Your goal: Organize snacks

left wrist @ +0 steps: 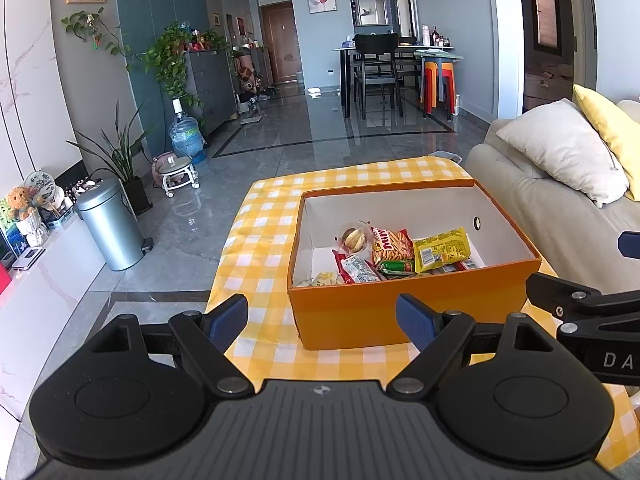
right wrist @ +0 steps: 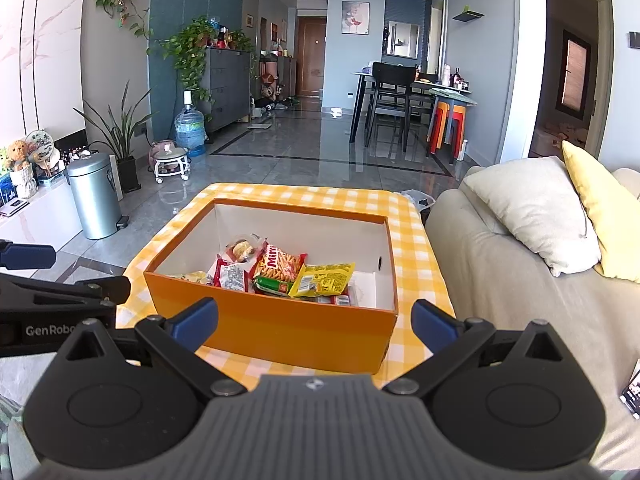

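The orange box (left wrist: 400,312) sits on the yellow checked tablecloth (left wrist: 264,240), just beside the sofa (left wrist: 540,200), and the snacks lie inside it, bunched toward the near wall: a clear pack with something round in it (left wrist: 354,238), a red "Mimi" stick snack bag (left wrist: 392,246), a yellow packet (left wrist: 442,250), a red-and-white wrapper (left wrist: 356,268) and a green pack (left wrist: 396,268). The far half of the box floor is bare, so there seems room to spread or sort them.

The left gripper (left wrist: 322,320) hangs in front of the near wall of the box, toward its left corner, its 2 blue-padded fingers (left wrist: 226,320) spread wide with nothing between them. The right gripper (right wrist: 314,320) hangs before the same wall, likewise spread and empty, its span nearly as broad as the box front. Both are held back from the box, apart from it, probably so each can look down over the rim and choose a pack.

No loose snack shows on the cloth in either view, so the gathering looks largely done; tidying the pile may be what is left
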### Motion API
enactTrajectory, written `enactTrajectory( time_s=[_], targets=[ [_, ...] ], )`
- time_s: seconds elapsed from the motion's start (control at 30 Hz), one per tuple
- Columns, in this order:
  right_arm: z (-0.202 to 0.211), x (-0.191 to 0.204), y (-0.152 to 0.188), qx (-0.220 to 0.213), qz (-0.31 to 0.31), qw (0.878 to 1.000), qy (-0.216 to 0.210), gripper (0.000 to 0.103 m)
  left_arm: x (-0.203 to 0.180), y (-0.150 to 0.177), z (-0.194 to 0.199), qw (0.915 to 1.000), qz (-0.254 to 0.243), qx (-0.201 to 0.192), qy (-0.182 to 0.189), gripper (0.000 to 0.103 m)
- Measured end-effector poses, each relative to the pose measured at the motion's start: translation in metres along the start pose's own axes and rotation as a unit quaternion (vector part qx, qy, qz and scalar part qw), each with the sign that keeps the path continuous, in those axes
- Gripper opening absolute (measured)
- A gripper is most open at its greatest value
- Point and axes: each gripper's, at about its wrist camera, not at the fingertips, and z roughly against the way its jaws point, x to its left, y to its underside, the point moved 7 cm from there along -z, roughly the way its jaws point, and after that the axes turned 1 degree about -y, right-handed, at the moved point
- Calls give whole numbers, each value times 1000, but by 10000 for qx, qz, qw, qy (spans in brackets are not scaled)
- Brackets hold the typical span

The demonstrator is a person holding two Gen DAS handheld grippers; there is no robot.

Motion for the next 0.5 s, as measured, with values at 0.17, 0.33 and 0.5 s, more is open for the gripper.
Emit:
enactTrajectory(
  time_s=[0.17, 0.33, 0.5],
  targets=[
    [0, 0, 0, 1, 0, 10000, 1, 99, 0, 0, 0, 10000, 1, 3, 2, 98],
    [0, 0, 1, 10, 6, 10000, 1, 99, 0, 0, 0, 10000, -7, 0, 0, 98],
    [1, 0, 1, 9, 0, 10000, 2, 99, 0, 0, 0, 10000, -3, -2, 1, 98]
  ],
)
